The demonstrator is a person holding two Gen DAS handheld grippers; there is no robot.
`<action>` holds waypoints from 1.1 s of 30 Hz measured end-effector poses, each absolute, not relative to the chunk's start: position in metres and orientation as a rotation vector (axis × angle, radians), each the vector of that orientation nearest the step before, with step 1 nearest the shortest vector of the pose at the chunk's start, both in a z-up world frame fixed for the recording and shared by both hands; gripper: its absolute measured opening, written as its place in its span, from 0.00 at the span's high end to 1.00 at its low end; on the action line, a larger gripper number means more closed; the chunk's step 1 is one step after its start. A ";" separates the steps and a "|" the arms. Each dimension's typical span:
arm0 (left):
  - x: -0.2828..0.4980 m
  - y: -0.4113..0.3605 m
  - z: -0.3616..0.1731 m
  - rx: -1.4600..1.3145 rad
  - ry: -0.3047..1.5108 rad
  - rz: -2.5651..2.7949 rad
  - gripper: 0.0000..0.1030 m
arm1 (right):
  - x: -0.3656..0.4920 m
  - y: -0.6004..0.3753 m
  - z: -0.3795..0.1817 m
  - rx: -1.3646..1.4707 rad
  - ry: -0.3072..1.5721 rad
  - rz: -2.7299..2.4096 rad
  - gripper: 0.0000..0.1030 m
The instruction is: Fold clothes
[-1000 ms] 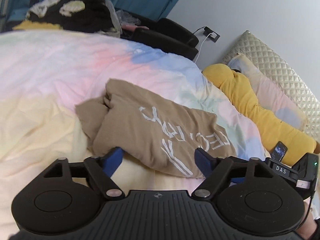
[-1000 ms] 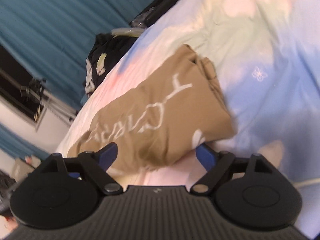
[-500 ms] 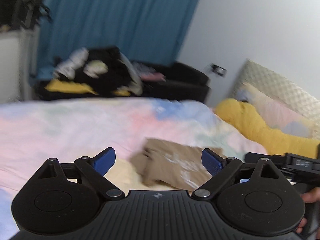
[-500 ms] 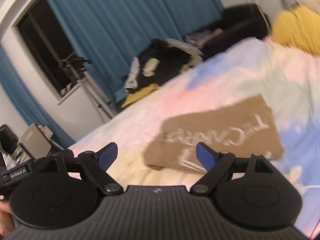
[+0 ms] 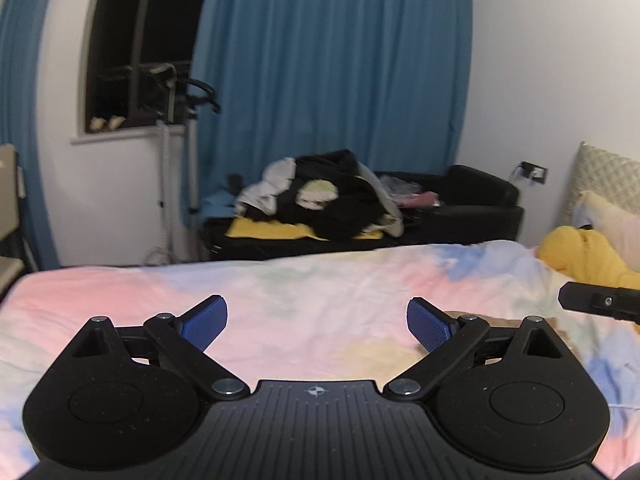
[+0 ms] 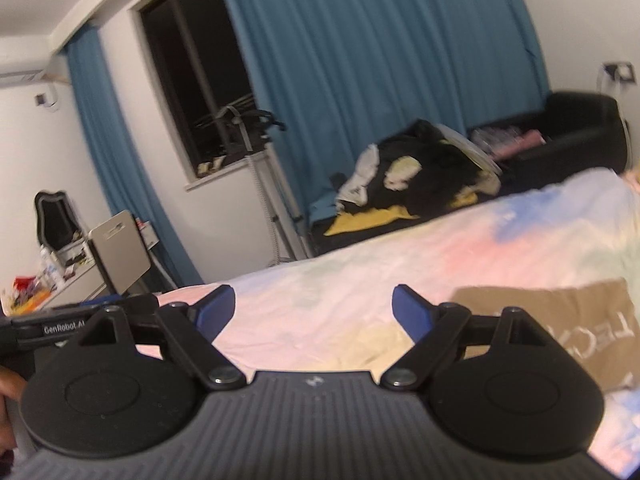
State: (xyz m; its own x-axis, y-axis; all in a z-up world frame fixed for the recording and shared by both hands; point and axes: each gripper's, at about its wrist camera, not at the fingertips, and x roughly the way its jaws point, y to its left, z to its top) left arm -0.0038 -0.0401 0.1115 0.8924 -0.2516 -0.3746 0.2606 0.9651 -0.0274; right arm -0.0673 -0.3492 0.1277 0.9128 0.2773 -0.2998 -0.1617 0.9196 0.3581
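Observation:
A folded tan T-shirt with white lettering [image 6: 560, 320] lies on the pastel bedspread [image 6: 400, 276], to the right of my right gripper [image 6: 313, 312]. In the left wrist view only a sliver of the shirt [image 5: 500, 322] shows behind the right finger. My left gripper [image 5: 317, 324] is open and empty, raised above the bedspread [image 5: 320, 292]. My right gripper is open and empty too, lifted clear of the shirt. The other gripper's body shows at the right edge of the left wrist view [image 5: 600, 302] and at the left edge of the right wrist view [image 6: 64, 326].
A black sofa [image 5: 460, 216] behind the bed holds a heap of dark and light clothes [image 5: 328, 200]. Blue curtains [image 5: 332, 80] and a dark window [image 5: 140, 40] are behind. A yellow pillow [image 5: 580, 256] lies at the headboard. A laptop [image 6: 120, 256] stands on a desk at left.
Both grippers have lifted and tilted up from the tan shirt, so the views now face the curtains and sofa. The shirt stays folded on the bed. Both stay open.

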 end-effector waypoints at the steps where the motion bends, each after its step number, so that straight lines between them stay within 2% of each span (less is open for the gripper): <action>1: -0.008 -0.036 0.111 0.029 0.375 -0.255 0.05 | -0.065 -0.342 0.127 0.322 0.347 0.241 0.15; 8: -0.040 -0.001 0.086 -0.005 0.270 -0.166 0.00 | -0.035 -0.301 0.109 0.257 0.334 0.269 0.15; 17: -0.039 0.016 0.046 -0.058 0.271 -0.111 0.00 | -0.025 -0.271 0.086 0.229 0.289 0.303 0.12; 25: -0.031 0.008 0.028 -0.001 0.252 -0.109 0.00 | -0.016 -0.269 0.046 0.158 0.324 0.222 0.11; 29: -0.027 0.003 0.016 0.035 0.255 -0.098 0.00 | -0.013 -0.265 0.041 0.142 0.320 0.239 0.00; 33: -0.026 0.004 0.012 0.016 0.280 -0.108 0.00 | -0.013 -0.263 0.037 0.123 0.315 0.237 0.00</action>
State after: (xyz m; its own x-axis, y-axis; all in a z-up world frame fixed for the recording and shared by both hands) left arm -0.0259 0.0040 0.0119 0.9554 -0.1045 -0.2762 0.1089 0.9941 0.0007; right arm -0.0134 -0.2633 0.0365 0.9235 0.2495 -0.2914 -0.2113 0.9648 0.1565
